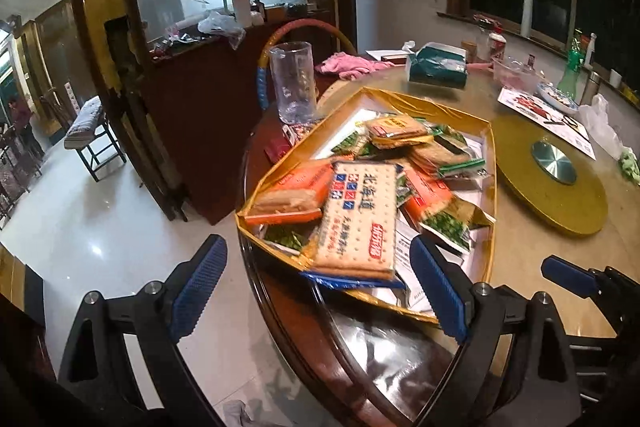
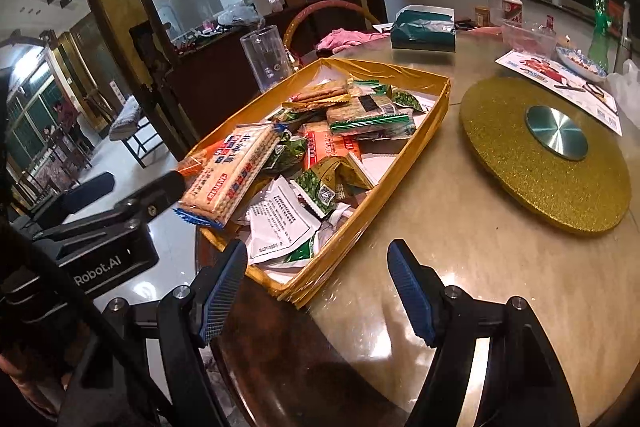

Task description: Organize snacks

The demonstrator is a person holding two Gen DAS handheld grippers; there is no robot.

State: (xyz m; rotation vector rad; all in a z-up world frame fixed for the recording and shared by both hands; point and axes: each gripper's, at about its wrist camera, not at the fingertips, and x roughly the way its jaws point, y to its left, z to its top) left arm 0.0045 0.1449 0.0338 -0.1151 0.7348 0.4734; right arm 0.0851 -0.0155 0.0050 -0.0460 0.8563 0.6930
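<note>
A gold cardboard tray (image 1: 493, 163) (image 2: 404, 167) sits at the near left of the round table, heaped with snack packs in orange, green and white wrappers. A long blue-edged cracker pack (image 1: 358, 223) (image 2: 230, 175) lies on top, sticking out over the tray's near corner. My left gripper (image 1: 318, 241) is open, its blue pads on either side of the pack's near end without pressing it; in the right wrist view its black fingertip (image 2: 172, 183) is at the pack's edge. My right gripper (image 2: 316, 247) is open and empty above the tray's near corner.
A clear glass tumbler (image 1: 292, 83) (image 2: 266, 57) stands behind the tray by the table edge. A gold turntable (image 1: 552, 183) (image 2: 552, 163) lies to the right. A green tissue box (image 1: 438, 65), a pink cloth (image 1: 348, 63), a leaflet (image 1: 544, 115) and bottles sit further back.
</note>
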